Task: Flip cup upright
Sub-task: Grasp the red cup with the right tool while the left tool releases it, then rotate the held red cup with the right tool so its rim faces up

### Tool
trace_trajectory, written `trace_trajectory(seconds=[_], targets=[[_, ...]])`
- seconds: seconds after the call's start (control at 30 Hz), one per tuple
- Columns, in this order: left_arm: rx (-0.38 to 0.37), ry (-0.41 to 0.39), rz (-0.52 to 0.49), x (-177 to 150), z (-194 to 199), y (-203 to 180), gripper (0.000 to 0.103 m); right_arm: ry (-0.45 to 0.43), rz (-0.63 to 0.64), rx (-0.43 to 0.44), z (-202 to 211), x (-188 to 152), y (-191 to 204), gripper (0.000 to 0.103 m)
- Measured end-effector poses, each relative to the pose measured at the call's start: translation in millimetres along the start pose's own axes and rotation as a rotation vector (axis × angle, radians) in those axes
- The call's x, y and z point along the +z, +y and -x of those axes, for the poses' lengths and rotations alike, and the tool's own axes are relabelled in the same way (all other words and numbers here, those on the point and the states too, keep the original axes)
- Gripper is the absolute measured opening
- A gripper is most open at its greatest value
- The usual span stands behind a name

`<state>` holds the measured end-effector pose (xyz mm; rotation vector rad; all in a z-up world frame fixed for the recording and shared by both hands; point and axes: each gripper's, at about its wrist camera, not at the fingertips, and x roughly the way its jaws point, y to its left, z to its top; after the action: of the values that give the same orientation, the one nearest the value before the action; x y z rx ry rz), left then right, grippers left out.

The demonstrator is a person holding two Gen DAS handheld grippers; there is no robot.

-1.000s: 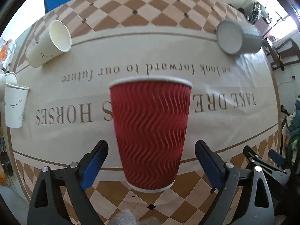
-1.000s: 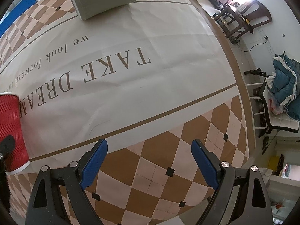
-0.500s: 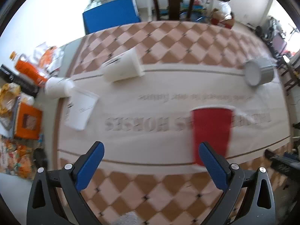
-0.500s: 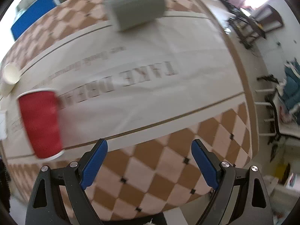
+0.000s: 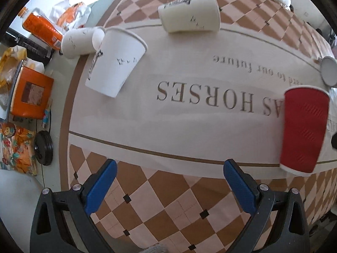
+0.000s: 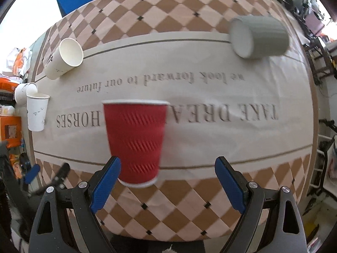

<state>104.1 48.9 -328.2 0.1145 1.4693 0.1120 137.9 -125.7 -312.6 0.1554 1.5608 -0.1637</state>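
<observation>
A red ribbed paper cup (image 6: 134, 141) stands upright on the table cloth; it also shows at the right of the left wrist view (image 5: 303, 128). My left gripper (image 5: 170, 187) is open and empty, well left of the red cup. My right gripper (image 6: 168, 183) is open and empty, with the red cup just ahead of its left finger (image 6: 105, 183). A cream paper cup (image 5: 189, 13) (image 6: 64, 58) lies on its side at the far left. A grey cup (image 6: 259, 39) lies on its side at the far right. A white paper cup (image 5: 115, 61) (image 6: 36, 111) stands upright at the left edge.
Another white cup (image 5: 78, 41) lies on its side beside the standing one. Orange packets (image 5: 40, 28), an orange box (image 5: 29, 92) and a black lid (image 5: 43, 147) crowd the table's left side. Chairs (image 6: 320, 48) stand beyond the right edge. The table's front edge is near both grippers.
My left gripper has pulled back and swung left away from the red cup, which stays upright. My right gripper has swung left, so the red cup is now in front of it.
</observation>
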Motion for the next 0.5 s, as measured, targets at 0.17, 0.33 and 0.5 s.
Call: trace_trajectory(seconds=[0.17,0.33,0.5], targets=[[-0.002,0.021,0.002,-1,-13,1,0.103,0.050,0.008,0.016,-17,14,8,0.091],[-0.004,0.035,0.006,0,-22,0,0.103,0.111,-0.004,0.098,-37,24,12,0.088],[-0.014,0.053,0.020,1,-31,6,0.103,0.127,0.023,0.134,-47,28,23,0.073]])
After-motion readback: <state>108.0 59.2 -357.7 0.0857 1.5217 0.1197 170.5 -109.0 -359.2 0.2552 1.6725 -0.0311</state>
